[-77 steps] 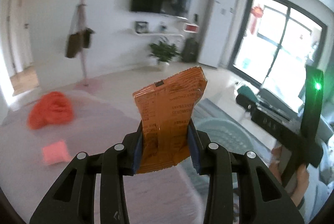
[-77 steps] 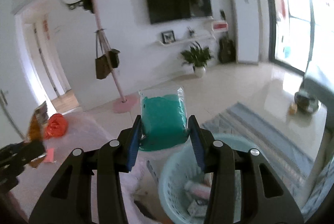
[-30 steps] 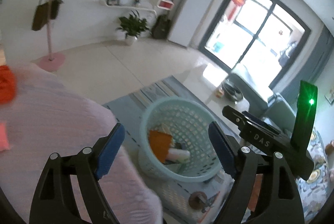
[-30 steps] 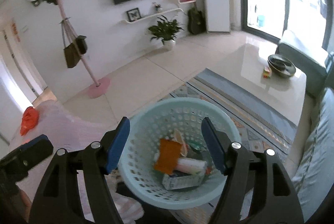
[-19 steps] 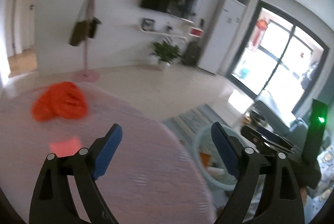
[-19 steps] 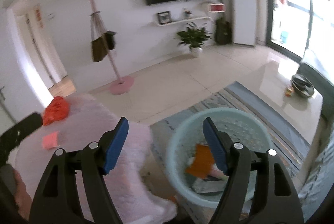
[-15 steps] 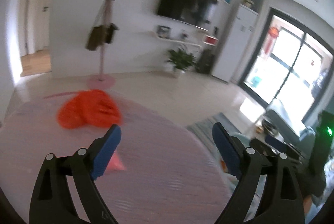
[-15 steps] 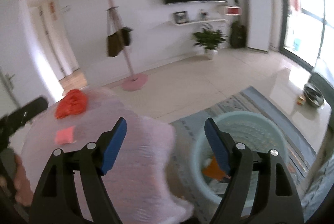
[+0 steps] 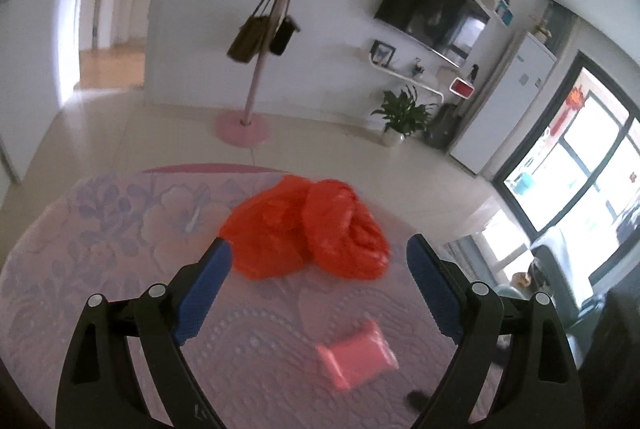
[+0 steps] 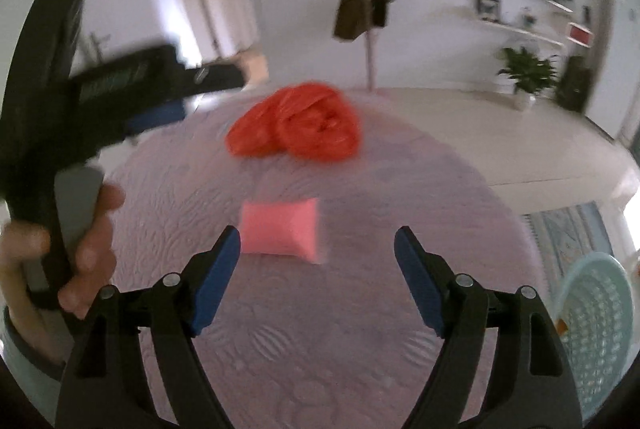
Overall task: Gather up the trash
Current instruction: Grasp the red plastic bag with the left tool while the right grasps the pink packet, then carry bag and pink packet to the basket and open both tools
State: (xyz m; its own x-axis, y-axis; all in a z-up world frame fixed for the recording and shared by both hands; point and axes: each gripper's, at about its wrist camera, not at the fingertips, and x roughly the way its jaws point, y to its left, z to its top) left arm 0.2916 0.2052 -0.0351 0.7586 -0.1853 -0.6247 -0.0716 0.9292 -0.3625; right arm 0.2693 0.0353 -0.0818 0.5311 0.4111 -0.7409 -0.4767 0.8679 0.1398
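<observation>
A crumpled red plastic bag (image 9: 308, 229) lies on the round table with the pink-lilac cloth (image 9: 120, 229). My left gripper (image 9: 318, 261) is open and empty, its blue pads either side of the bag's near edge. A small pink packet (image 9: 356, 357) lies nearer, to the right. In the right wrist view the pink packet (image 10: 282, 229) sits just ahead of my open, empty right gripper (image 10: 318, 249), with the red bag (image 10: 296, 127) farther back. The left gripper's body (image 10: 120, 85) shows at upper left, held by a hand.
A light-blue mesh basket (image 10: 596, 341) stands on the floor past the table's right edge. A pink coat stand (image 9: 256, 69) with hanging bags stands beyond the table. A potted plant (image 9: 404, 113) and a TV wall are farther back.
Both grippers dropped their packets into the basket, then swung left from the basket back over the table. The red bag and the pink packet now lie close in front of them.
</observation>
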